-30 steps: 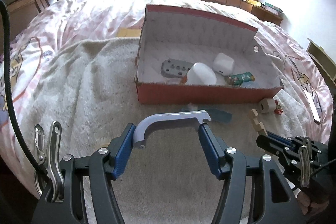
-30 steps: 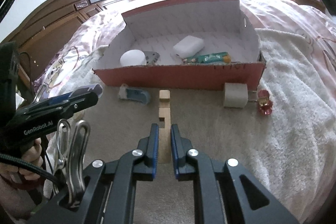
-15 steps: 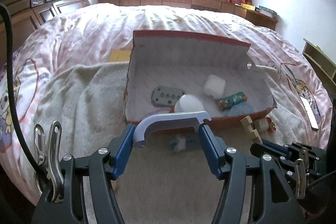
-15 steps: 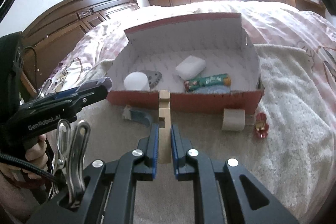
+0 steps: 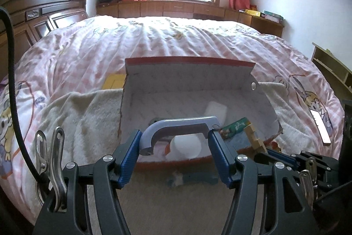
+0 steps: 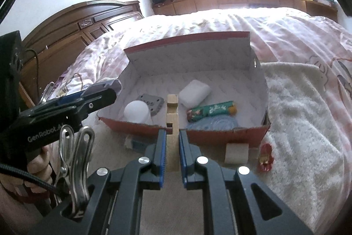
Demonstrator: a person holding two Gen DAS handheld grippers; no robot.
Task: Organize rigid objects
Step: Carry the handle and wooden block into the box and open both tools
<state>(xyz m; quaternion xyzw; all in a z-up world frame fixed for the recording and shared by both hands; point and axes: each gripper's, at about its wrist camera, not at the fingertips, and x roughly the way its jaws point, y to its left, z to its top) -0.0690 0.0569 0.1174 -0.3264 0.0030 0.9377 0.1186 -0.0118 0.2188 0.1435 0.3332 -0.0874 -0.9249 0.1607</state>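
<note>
My left gripper [image 5: 175, 141] is shut on a grey-blue curved handle piece [image 5: 176, 127], held crosswise above the near wall of the red cardboard box [image 5: 189, 63]. My right gripper [image 6: 172, 140] is shut on a notched wooden block [image 6: 172, 116] that sticks up over the red cardboard box's [image 6: 220, 133] near wall. Inside the box lie a white cup [image 6: 137, 111], a grey plate with holes [image 6: 154, 102], a white case [image 6: 194, 93], a green tube [image 6: 211, 110] and a blue disc [image 6: 215, 123].
In front of the box on the beige towel [image 6: 297, 113] lie a blue-and-white piece [image 6: 134, 144], a tan roll [image 6: 236, 152] and a small red toy [image 6: 266, 156]. A phone [image 5: 320, 122] lies on the pink quilt at right. A yellow item [image 5: 114, 82] sits behind the box.
Both grippers have risen with their loads and come closer over the box's near wall. The handle piece and the wooden block now overlap the box's inside in view.
</note>
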